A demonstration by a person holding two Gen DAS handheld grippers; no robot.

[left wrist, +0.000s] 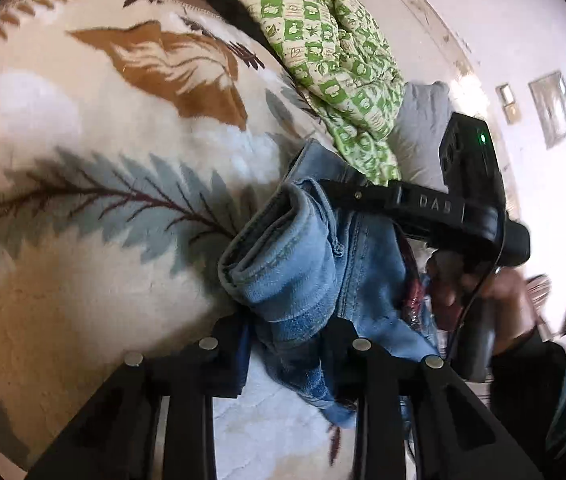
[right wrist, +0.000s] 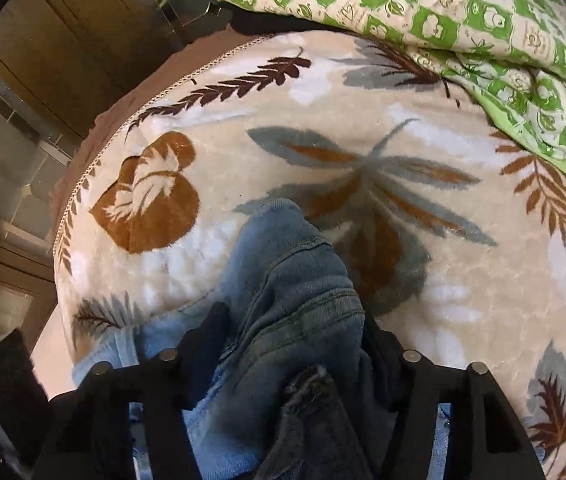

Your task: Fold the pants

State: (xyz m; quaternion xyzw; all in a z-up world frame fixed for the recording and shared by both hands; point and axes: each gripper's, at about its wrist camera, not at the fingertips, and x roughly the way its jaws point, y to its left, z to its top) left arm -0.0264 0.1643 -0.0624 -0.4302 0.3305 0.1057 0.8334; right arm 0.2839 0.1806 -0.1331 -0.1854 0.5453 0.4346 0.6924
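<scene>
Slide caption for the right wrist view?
Right gripper clamped on bunched blue jeans above a leaf-print blanket.

Cream leaf-print blanket point(right wrist: 243, 168) covers bed; green checked quilt point(right wrist: 483, 12) at far right; framed pictures point(left wrist: 553, 108) on white wall point(left wrist: 503, 32); wood-and-glass cabinet point(right wrist: 43, 80) left.

My left gripper point(left wrist: 283, 344) sits low in centre frame, jaws clamped on cloth; my right gripper point(right wrist: 287, 344), lower centre, likewise clamped; its body crosses the left view's right side.
</scene>
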